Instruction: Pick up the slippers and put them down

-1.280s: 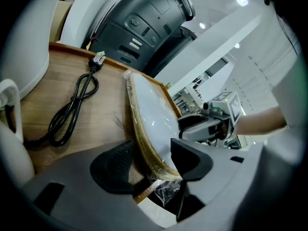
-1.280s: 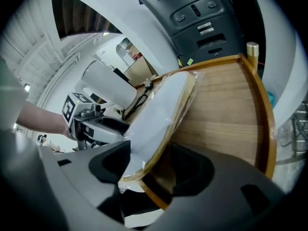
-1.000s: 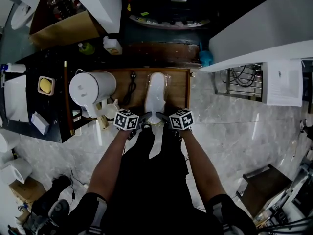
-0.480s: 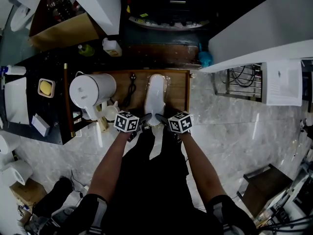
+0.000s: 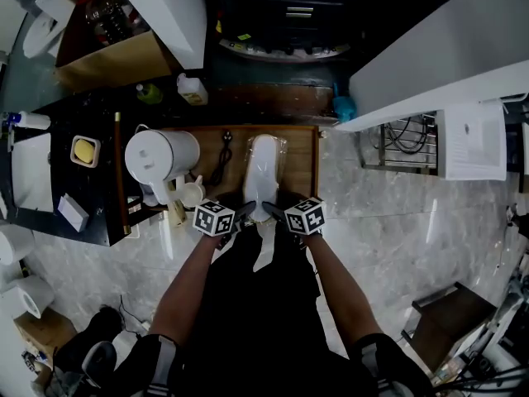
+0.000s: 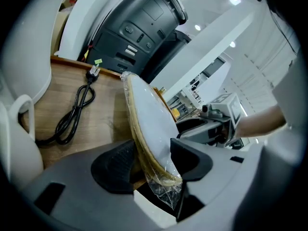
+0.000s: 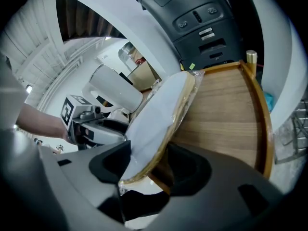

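Plainly the pick-up is the step in hand. The slippers, a white pair sealed in a clear plastic bag, stretch away from the person over the wooden surface. Their near end sticks out at the front edge. The left claw is clenched on that near end from one side, and the right claw pinches the same end from the other. The two claws sit just beside each other.

In the left gripper view the pair stands on its edge between the pads, tan sole rim toward the wood. From where I stand it's hard to tell whether the far end rests on the wood or has cleared it.

A black cord lies just to the left and a white jug beyond that.

The next move calls for both claws to rise together, evenly, so the bag doesn't twist or slip. The pair should stay away from the cord until it is set down flat.
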Available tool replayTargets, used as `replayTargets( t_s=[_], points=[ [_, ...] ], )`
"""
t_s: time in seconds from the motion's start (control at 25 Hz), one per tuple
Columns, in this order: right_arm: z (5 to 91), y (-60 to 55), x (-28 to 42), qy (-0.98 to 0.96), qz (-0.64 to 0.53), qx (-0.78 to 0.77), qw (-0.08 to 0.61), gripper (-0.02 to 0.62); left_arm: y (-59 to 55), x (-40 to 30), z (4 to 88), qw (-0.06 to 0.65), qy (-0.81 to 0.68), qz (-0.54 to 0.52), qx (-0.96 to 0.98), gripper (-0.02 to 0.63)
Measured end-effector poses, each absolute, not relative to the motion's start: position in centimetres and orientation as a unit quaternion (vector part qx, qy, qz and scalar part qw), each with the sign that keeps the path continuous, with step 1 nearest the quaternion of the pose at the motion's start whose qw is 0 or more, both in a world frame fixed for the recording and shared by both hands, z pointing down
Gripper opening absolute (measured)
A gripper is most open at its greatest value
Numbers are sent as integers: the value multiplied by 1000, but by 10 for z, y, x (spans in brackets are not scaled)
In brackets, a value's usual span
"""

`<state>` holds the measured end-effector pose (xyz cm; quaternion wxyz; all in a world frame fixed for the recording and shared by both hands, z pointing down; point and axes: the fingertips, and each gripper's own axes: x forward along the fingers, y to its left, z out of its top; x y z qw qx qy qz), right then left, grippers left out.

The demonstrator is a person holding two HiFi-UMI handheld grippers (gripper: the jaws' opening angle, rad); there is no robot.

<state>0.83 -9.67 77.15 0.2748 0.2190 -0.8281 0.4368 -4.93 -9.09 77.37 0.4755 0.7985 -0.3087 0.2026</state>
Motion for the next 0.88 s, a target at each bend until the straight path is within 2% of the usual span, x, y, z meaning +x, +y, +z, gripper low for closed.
replayTargets(
  t_s=[0.88],
  points=[
    [667,-63,4,-842,429,251,209,247,-59,-56,669,438,-325,144,825,235]
  ],
)
